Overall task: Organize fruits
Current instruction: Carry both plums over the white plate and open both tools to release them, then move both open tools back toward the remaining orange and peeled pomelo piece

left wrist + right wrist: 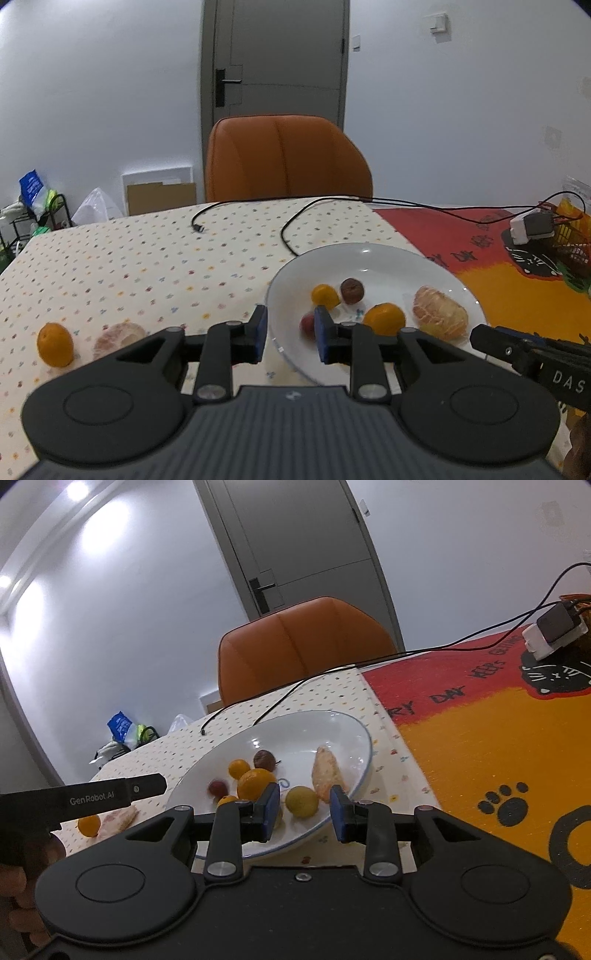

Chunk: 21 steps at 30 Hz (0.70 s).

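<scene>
1. In the left wrist view the left gripper [290, 334] fills the bottom of the frame, its blue-padded jaws spread apart with nothing between them, straddling the near left rim of the white plate [391, 258].
2. In the right wrist view the right gripper [304, 812] sits low in the frame, jaws likewise parted and empty, poised over the plate's near edge with a yellow-green fruit [301, 801] showing in the gap just beyond them.
3. On the plate, at centre right of the left view, lie a large orange [384, 318], a smaller orange fruit [325, 295], a dark brownish-red fruit [352, 290], a small red fruit [308, 325] partly behind the right pad, and a peeled citrus [439, 312] toward the right rim.
4. Off the plate, at lower left of the left view, a loose orange [55, 344] rests on the dotted tablecloth [129, 258], just beside another peeled citrus piece [118, 336].
5. At the right edge of that view the other gripper's black finger reaches in near the plate.
6. Further back a black cable [288, 236] curls across the cloth; a red and orange mat [491, 295] covers the right of the table.
7. An orange chair [284, 158] stands behind the table, with a grey door [277, 55] beyond.
</scene>
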{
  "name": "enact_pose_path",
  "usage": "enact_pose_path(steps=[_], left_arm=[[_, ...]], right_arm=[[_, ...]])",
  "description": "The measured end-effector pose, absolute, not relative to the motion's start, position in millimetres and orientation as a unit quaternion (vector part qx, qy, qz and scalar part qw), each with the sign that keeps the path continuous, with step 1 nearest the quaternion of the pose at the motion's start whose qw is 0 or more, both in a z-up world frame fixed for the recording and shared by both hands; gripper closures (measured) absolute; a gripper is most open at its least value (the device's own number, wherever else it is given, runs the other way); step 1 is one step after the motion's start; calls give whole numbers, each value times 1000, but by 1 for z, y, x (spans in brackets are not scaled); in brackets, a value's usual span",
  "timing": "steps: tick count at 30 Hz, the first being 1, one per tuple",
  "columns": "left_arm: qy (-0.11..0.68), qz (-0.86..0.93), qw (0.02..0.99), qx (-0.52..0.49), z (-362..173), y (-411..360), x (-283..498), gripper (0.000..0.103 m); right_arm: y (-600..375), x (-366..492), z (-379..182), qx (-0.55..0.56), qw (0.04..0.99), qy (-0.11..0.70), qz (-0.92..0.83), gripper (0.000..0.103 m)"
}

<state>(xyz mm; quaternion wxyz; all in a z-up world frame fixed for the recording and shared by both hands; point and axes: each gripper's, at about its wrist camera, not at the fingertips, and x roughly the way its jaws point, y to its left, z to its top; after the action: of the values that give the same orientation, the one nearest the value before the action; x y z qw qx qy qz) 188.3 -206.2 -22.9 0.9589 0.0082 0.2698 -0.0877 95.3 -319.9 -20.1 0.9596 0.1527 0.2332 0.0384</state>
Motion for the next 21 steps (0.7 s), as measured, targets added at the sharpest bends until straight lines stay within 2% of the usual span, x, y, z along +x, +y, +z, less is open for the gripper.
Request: enact_pose_path(steps=[3,8,14,17,19,21], left_arm=[[275,-80,958,6,-24,-199,186,74],[281,-69,957,-5,-24,-185,179,59],[279,-52,959,-14,-21,-169,172,46],[276,-42,960,-18,-19,-162,170,39],[269,-34,962,-22,-18,-156,167,29],[265,-24,964,-22,-18,-151,165,21]], right_arm=[[-316,95,-20,151,959,235,41,70],[-308,95,-18,145,960,237,43,66],[-298,92,-12,132,963,234,41,48],[-293,92,-11,128,962,236,40,33],[-291,92,-10,131,963,234,36,12],[-288,93,-9,129,965,229,26,2]])
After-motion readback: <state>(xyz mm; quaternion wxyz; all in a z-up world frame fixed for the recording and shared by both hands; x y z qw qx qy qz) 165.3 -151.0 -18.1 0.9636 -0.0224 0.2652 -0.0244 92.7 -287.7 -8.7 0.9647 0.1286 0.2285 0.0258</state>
